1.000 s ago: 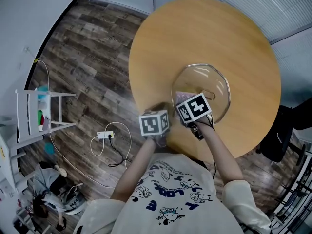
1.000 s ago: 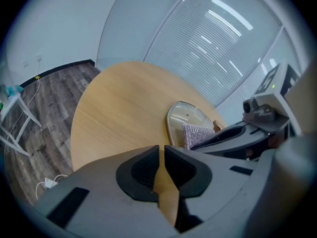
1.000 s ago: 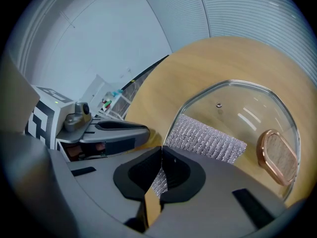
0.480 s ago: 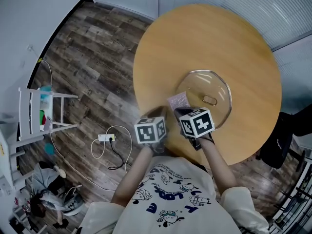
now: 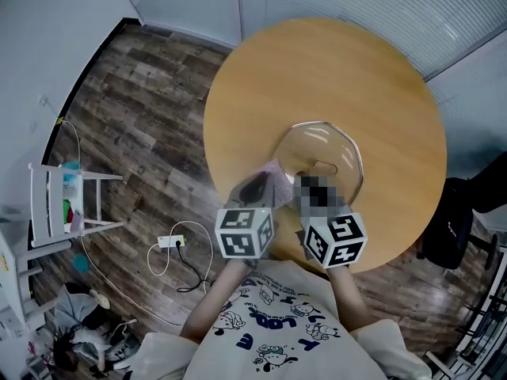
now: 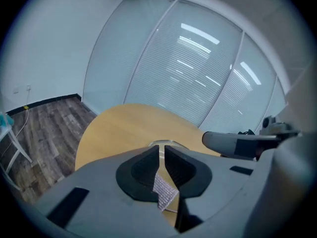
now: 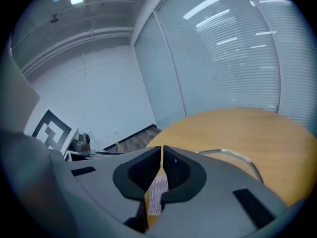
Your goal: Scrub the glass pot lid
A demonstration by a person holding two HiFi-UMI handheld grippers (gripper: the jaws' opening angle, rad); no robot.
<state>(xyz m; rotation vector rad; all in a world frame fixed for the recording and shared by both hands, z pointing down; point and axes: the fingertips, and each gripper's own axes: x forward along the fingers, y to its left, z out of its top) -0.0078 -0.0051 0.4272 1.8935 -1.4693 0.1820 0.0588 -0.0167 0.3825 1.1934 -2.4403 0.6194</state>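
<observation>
Wooden table (image 5: 380, 93) bears glass pot lid (image 5: 317, 145); left tool (image 6: 161, 155), right tool (image 7: 162, 160) pinch cloth (image 5: 276, 171).

Left forearm (image 5: 216, 293) and right forearm (image 5: 348, 295) reach forward, side by side, close together. Left tongs (image 6: 161, 150) pressed to a thin slit, cloth (image 6: 165, 192) pinched in it. Right tongs (image 7: 162, 152) same, cloth strip in slit.

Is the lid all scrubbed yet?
Can't tell how clean it is. The glass lid lies flat on the table. The left gripper and right gripper are both shut on the scrub cloth, by the lid's near edge. Rubbing across the glass looks still to do.
</observation>
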